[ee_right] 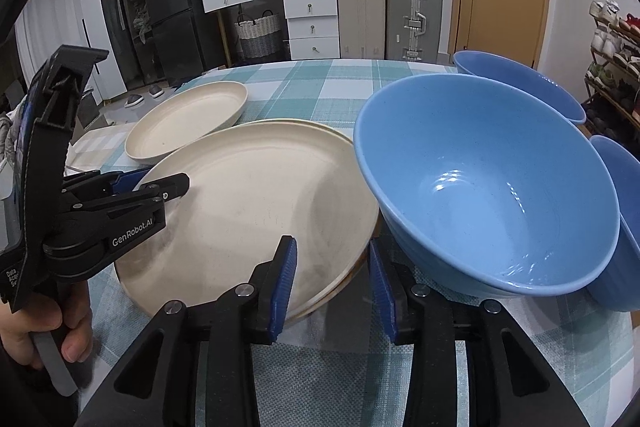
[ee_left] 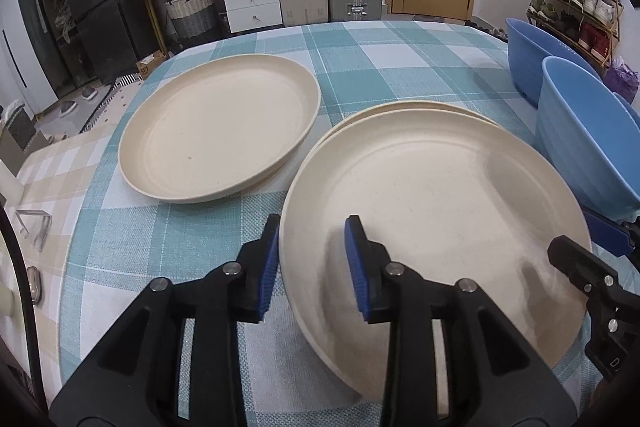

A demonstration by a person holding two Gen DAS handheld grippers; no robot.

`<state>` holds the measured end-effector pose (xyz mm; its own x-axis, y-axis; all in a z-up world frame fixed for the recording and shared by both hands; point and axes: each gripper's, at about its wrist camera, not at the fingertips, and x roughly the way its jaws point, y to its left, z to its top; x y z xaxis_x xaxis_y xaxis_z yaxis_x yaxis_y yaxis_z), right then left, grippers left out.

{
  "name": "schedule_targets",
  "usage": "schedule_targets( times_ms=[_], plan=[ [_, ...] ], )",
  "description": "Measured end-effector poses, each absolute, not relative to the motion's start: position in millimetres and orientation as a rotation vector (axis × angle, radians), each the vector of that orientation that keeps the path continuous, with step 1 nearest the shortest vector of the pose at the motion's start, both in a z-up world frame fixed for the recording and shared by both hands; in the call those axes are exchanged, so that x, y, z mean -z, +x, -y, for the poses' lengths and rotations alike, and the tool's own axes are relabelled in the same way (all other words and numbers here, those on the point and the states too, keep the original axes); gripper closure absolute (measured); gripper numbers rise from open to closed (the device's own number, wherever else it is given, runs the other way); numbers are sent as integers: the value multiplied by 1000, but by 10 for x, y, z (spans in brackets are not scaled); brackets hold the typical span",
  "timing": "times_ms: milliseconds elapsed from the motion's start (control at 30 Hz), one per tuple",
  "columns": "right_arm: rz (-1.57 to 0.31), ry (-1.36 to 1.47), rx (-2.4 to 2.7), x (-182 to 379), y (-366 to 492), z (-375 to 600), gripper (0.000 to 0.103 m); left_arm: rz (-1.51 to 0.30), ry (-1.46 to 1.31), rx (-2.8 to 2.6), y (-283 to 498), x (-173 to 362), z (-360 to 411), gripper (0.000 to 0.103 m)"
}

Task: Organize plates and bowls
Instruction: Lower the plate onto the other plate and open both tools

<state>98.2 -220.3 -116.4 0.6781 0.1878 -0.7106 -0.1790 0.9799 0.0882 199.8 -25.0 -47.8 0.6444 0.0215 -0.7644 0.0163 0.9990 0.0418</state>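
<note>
A stack of cream plates (ee_left: pixel 436 199) lies near me on the checked table; it also shows in the right wrist view (ee_right: pixel 256 199). My left gripper (ee_left: pixel 314 267) is open, its jaws straddling the top plate's near-left rim. A second cream plate stack (ee_left: pixel 218 133) lies further left, and shows in the right wrist view (ee_right: pixel 188 119). My right gripper (ee_right: pixel 332 287) is open, its jaws either side of the plate stack's right rim, next to a blue bowl (ee_right: pixel 488 183). Two more blue bowls sit behind it (ee_right: pixel 520 83) and at its right (ee_right: pixel 624 227).
The table (ee_left: pixel 384 55) has a teal checked cloth. The blue bowls (ee_left: pixel 588 139) stand along its right side. A clear holder (ee_left: pixel 34 227) sits at the left edge. Suitcases, drawers, a fridge and a shoe rack stand beyond the table.
</note>
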Motion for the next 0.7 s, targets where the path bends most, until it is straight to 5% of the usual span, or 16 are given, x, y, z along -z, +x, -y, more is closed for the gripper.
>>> schedule_targets(
  times_ms=[100,500,633,700],
  plan=[
    [-800,23,-209,1154,955,2211,61,-888,15,-7,1969,477,211,42],
    [-779,18,-248,1086,839,2122,52,-878,-19,-5,1656,370,70,24],
    [-759,42,-258,1046,803,2136,22,-884,-35,-30,1574,315,-2,23],
    [-750,45,-262,1023,787,2133,18,-880,-47,-35,1535,267,-51,21]
  ],
)
